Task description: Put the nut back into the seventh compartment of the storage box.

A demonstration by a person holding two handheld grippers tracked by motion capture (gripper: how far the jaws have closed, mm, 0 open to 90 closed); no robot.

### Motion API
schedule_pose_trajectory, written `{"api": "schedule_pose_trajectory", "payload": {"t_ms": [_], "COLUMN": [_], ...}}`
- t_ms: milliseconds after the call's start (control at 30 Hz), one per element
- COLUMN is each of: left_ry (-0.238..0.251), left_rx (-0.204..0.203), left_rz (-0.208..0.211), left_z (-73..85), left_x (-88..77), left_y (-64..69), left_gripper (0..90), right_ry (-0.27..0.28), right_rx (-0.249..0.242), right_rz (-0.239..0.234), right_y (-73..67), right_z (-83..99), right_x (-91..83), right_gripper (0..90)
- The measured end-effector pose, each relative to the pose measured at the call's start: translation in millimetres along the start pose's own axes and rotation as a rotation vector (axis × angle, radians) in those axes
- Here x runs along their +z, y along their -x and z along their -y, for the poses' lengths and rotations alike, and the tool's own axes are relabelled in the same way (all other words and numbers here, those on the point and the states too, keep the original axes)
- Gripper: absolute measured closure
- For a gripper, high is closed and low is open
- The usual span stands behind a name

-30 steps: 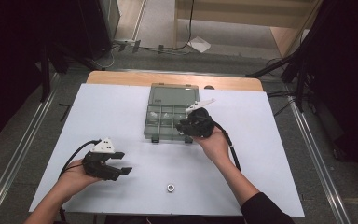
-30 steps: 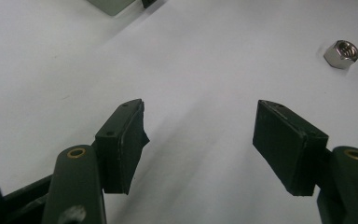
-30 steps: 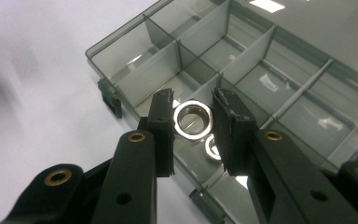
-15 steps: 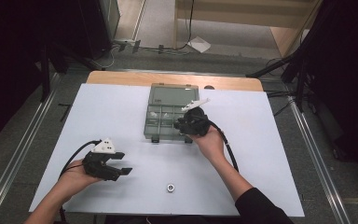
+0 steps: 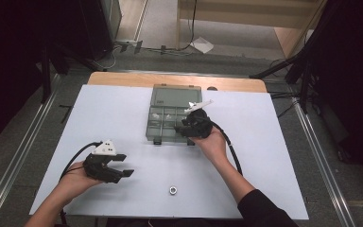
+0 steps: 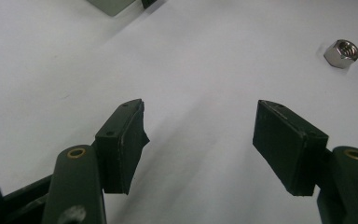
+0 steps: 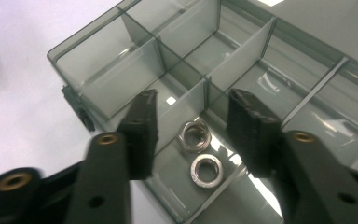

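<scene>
A clear grey compartment box (image 5: 163, 124) lies open at the table's middle back. My right gripper (image 5: 186, 127) hangs over its near right corner. In the right gripper view the jaws (image 7: 193, 100) stand apart above one compartment of the box (image 7: 98, 65); they have just been opening, and nothing is pressed between them. Two steel nuts (image 7: 195, 136) (image 7: 206, 171) lie on that compartment's floor below them. My left gripper (image 5: 125, 165) rests at the front left, open and empty (image 6: 200, 109). A loose nut (image 5: 173, 190) (image 6: 341, 52) lies on the white tabletop to its right.
The box's lid (image 5: 176, 94) lies flat behind the compartments. The white tabletop (image 5: 274, 156) ends in a wooden strip at the back. Metal rails run along the floor on both sides of the table.
The right hand has shifted only slightly over the box's near right corner. The left hand and the loose nut have kept still.
</scene>
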State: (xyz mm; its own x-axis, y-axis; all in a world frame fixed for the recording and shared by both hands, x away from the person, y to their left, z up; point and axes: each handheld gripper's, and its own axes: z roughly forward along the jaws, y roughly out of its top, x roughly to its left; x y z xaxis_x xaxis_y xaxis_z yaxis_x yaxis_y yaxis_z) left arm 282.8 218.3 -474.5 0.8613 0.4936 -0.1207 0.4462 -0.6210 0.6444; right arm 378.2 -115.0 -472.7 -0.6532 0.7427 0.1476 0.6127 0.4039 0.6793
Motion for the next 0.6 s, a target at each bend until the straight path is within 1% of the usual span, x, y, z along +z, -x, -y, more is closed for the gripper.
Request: {"api": "schedule_pose_trajectory", "payload": {"t_ms": [67,167,200,267,300,367,433,533,600], "left_ry": [-0.002,-0.001,-0.001,-0.001,0.0,0.001,0.002,0.003,0.004], "left_rx": [-0.004,-0.001,0.0,0.0,0.0,0.0,-0.003,-0.003,-0.003], "left_rz": [-0.002,-0.002,-0.002,-0.002,-0.003,-0.004,-0.006,-0.006,-0.007], "left_z": [0.3,0.1,0.0,-0.1,-0.2,-0.3,-0.3,-0.2,-0.2], "left_x": [0.1,0.3,0.4,0.3,0.2,0.0,-0.4,-0.6,-0.9], "left_y": [-0.2,-0.4,-0.3,-0.2,-0.3,-0.6,-0.8,-1.0,-1.0], "left_gripper": [33.9,33.9,33.9,33.9,33.9,33.9,33.9,33.9,33.9], "right_ry": [0.003,0.003,0.005,0.018,0.017,0.011,0.017,0.035,0.044], "right_rx": [-0.008,-0.009,-0.01,-0.034,-0.035,-0.043,-0.052,-0.071,-0.072], "right_rz": [0.002,-0.025,-0.028,-0.025,-0.035,-0.039,-0.048,-0.058,-0.07], "right_y": [-0.8,-0.4,-0.7,-1.7,-2.2,-3.9,-5.8,-10.0,-12.4], "right_z": [2.3,6.8,8.2,10.2,10.7,11.4,12.1,12.5,12.3], "right_x": [-2.8,-6.7,-7.8,-9.2,-9.5,-10.5,-11.7,-15.5,-18.1], "right_gripper": [46.8,42.9,41.3,38.5,37.4,36.4,36.1,35.8,35.6]}}
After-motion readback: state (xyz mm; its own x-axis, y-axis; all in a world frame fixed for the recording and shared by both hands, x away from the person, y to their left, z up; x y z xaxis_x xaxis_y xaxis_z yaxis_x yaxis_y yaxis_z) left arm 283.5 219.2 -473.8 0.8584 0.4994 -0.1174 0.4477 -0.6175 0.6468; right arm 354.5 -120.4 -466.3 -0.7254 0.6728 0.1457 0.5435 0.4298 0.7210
